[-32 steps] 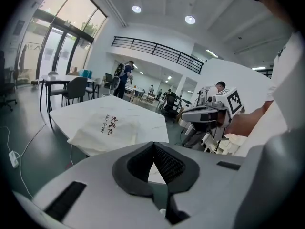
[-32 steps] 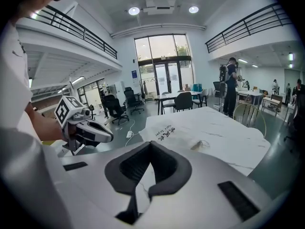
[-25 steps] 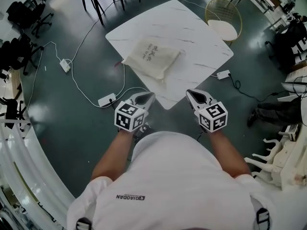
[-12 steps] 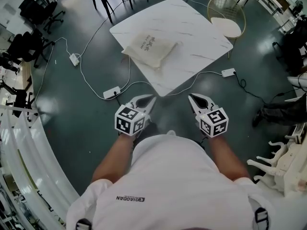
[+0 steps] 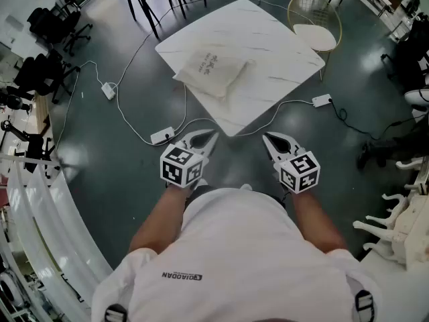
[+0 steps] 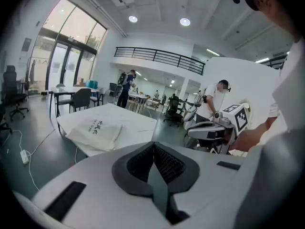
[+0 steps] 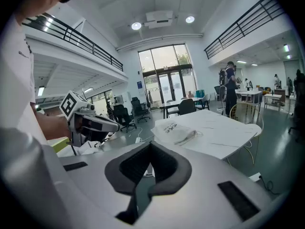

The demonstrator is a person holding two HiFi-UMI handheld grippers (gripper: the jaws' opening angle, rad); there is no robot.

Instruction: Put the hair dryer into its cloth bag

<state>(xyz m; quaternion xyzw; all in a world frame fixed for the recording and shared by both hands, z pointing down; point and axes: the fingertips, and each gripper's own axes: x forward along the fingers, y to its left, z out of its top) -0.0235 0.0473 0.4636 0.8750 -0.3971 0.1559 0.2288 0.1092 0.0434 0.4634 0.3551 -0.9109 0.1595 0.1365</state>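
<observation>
White marble surface carries the cream cloth bag, its dark print too small to read; whether the hair dryer is inside cannot be told. Left claw and right claw hover closed and empty just short of the surface's corner, above floor cables and a power strip.

you have two tools in view: your left tool and your right tool. there is one desk, and one cloth bag on it. one wire chair stands at its far corner. on the floor you can count three white power strips: the left power strip, the middle power strip and the right power strip.
</observation>
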